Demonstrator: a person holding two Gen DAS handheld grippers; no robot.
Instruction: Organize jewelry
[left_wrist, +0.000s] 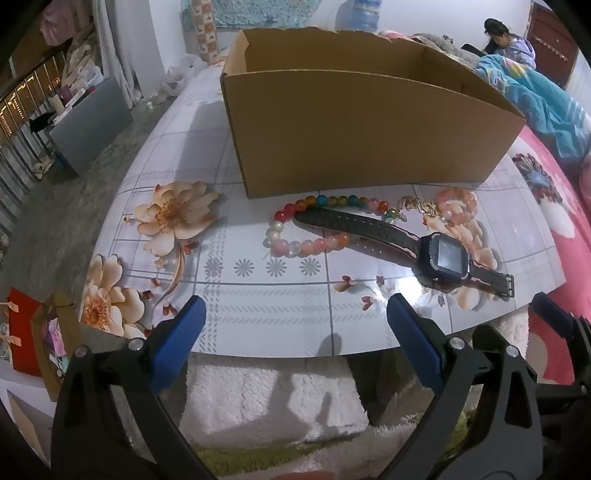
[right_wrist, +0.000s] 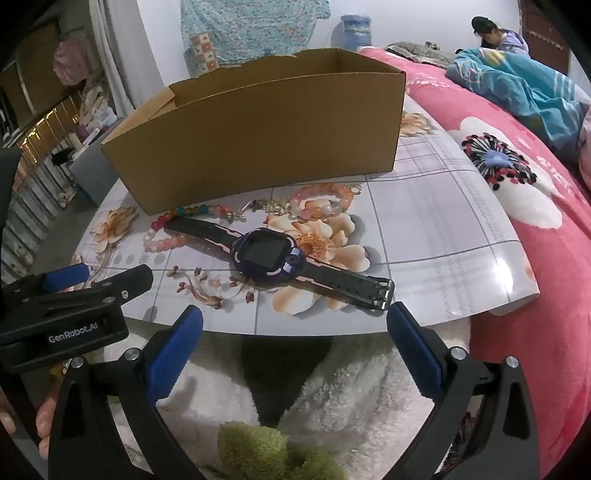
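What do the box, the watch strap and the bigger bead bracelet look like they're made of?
Box: plain brown cardboard, matte, with a ragged torn top edge. Watch strap: probably rubber or silicone, dark, dull, perforated. Bead bracelet: glossy, partly translucent beads in mixed colours, glass or plastic; can't tell which.

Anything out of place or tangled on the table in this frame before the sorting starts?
Yes: the watch lies with its strap across the multicoloured bead bracelet, so they overlap. A gold chain sits bunched against the pink bead bracelet. The cardboard box has a ragged, torn back rim.
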